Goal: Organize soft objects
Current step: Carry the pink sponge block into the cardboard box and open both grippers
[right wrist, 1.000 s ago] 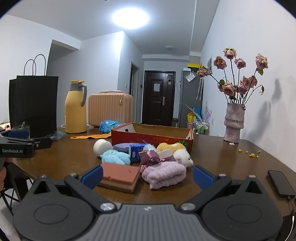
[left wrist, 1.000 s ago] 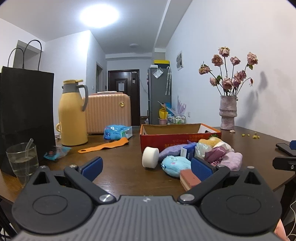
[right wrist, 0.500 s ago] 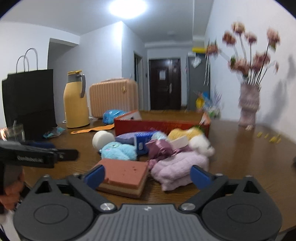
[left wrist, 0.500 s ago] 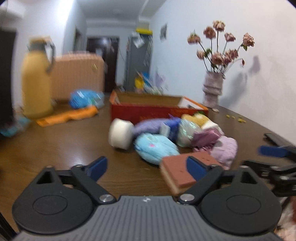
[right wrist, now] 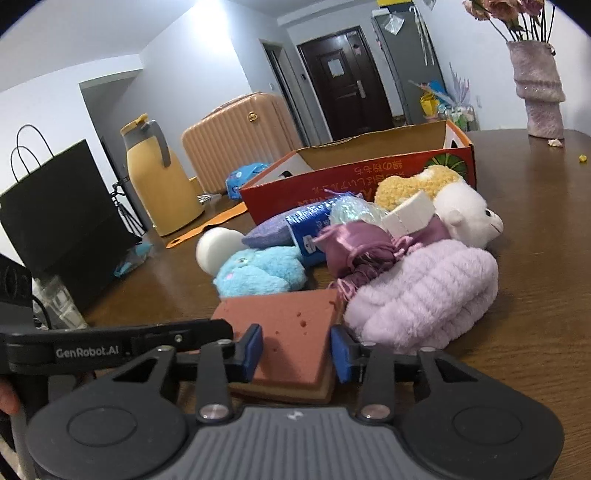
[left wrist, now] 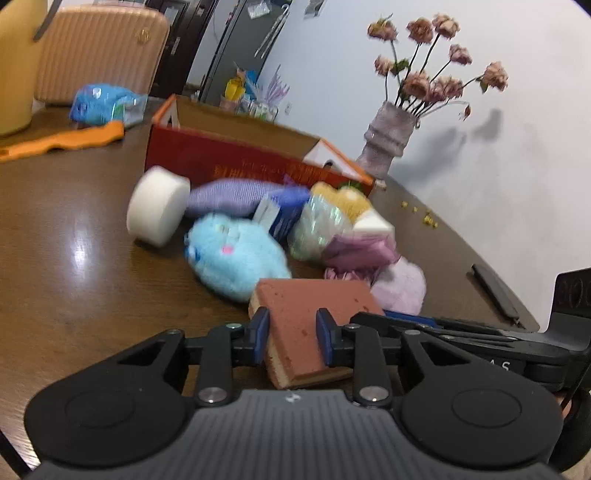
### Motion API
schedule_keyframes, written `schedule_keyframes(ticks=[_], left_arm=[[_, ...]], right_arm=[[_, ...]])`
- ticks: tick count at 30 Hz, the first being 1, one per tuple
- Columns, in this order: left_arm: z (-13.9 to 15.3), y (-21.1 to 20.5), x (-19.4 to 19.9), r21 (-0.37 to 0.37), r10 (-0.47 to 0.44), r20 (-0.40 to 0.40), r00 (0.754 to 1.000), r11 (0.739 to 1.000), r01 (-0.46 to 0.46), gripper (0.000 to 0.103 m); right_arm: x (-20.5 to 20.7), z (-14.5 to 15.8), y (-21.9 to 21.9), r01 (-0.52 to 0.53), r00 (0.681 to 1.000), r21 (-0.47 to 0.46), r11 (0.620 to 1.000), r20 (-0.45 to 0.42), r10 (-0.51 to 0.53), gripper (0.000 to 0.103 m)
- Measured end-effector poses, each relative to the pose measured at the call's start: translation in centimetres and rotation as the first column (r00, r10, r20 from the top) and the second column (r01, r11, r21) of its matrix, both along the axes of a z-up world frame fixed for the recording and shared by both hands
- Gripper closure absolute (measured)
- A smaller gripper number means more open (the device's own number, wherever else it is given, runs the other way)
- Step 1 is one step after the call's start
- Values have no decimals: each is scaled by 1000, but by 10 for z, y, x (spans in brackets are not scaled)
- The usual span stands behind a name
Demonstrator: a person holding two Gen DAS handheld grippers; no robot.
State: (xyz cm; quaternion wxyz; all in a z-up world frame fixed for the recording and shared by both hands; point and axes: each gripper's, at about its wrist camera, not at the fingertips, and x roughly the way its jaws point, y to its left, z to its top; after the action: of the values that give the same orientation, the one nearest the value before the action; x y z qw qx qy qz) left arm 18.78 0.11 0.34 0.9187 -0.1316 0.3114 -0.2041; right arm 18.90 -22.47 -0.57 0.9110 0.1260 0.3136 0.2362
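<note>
Brick-red sponge (left wrist: pixel 314 314) sits between both closing grippers.

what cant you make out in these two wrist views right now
- Inside of the red cardboard box: its front wall hides the floor in both views.
- Near end of the brick-red sponge: behind the left gripper and right gripper, whose closing jaws straddle it.
- Print on the blue packet: too small.
- Flowers: cut by the right view's top edge.
</note>
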Motion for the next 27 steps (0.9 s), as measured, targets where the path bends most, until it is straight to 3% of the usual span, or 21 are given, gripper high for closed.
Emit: schedule_keyframes(ticks=[5, 10, 14, 19, 24, 27], left_arm=[[54, 5, 17, -41, -14, 93, 996, 999, 18, 75], [109, 12, 91, -50, 11, 134, 991, 999, -5, 75], [134, 17, 180, -53, 30, 115, 993, 998, -24, 75], [120, 26, 304, -17, 116, 9, 993, 993, -116, 75], [71, 28, 401, 86, 165, -142, 976, 984, -154, 76], [48, 23, 429, 198, 186, -160, 969, 968, -154, 73]], right_arm=[[9, 49, -5, 5, 998, 39, 999, 69, -8, 65], [70, 102, -4, -28, 994, 45, 999, 104, 23, 66], [149, 133, 8, -35, 990, 9, 999, 137, 33, 66], [274, 130, 23, -32, 999, 24, 999, 9, 32, 66], [385, 81, 47, 7, 988, -8, 1000, -157, -8, 68], [429, 44, 60, 17, 966, -13, 1000, -258, -20, 69]])
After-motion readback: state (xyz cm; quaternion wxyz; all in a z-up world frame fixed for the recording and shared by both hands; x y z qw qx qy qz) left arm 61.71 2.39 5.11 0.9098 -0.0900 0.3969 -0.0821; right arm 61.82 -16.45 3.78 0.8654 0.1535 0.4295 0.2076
